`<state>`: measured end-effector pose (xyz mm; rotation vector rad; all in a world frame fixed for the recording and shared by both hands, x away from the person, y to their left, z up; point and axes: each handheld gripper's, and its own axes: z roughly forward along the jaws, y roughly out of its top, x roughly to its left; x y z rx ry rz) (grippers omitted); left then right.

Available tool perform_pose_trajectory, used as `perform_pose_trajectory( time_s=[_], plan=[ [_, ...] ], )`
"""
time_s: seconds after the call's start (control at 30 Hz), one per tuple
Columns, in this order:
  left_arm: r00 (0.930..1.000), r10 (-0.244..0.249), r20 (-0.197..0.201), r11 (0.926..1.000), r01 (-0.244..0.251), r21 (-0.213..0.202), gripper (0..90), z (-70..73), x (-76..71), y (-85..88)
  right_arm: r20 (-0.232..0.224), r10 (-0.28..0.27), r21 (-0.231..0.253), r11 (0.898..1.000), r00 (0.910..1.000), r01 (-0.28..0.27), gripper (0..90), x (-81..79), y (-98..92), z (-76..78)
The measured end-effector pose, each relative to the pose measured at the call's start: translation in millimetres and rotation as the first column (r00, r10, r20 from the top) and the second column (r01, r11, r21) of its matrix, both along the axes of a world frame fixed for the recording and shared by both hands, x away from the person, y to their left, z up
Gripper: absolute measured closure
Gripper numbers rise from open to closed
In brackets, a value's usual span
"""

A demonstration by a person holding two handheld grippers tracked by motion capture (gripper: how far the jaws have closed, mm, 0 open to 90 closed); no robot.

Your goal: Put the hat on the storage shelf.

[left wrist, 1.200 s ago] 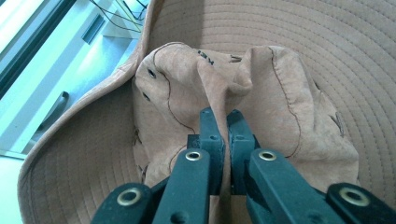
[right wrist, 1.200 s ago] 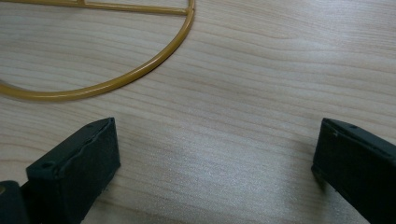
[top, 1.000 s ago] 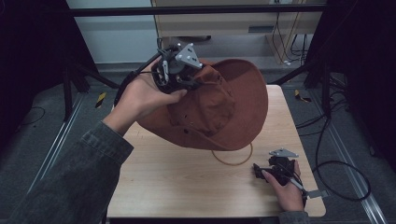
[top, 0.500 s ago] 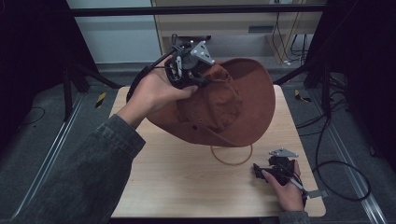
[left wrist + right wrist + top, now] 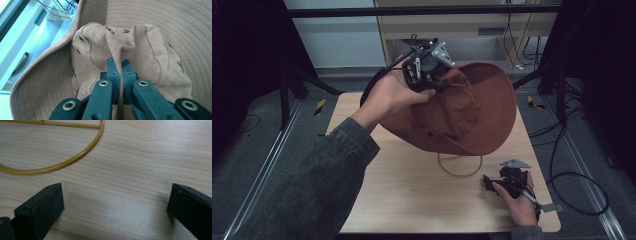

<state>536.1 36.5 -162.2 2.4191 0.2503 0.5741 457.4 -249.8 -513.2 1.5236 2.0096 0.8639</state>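
Your left gripper [image 5: 428,70] is up over the far side of the counter [image 5: 412,190], jaws pinched tight on a fold of the brown hat [image 5: 477,110] crown. The hat hangs tilted in the air, brim spread wide behind the crown, stitched rings showing in the left gripper view [image 5: 155,27]. A yellow wire ring [image 5: 459,167] lies flat on the counter just below the hat's low edge. Your right gripper [image 5: 507,181] rests on the counter's near right corner, jaws wide apart, nothing between them, ring [image 5: 62,162] just ahead.
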Motion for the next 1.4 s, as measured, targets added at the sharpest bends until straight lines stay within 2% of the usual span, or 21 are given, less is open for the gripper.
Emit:
perform_pose_trajectory(
  time_s=[0.77,1.0,1.4],
  plan=[
    [0.9979,-0.038,-0.053,0.9990,0.039,0.019,87.9,-24.0,17.7,-40.4,-0.002,-0.002,0.002,1.000,1.0000,0.002,0.6,0.1,0.2,0.1],
    [0.9961,-0.061,-0.063,0.9979,0.063,0.019,87.8,-26.1,17.8,-53.8,-0.002,-0.003,0.001,1.000,1.0000,0.003,0.6,0.1,0.1,0.1],
    [0.9932,-0.085,-0.079,0.9948,0.089,0.050,87.8,-43.2,19.2,-73.2,-0.002,-0.002,0.000,1.000,1.0000,0.002,0.6,0.0,0.0,0.2]
  ],
)
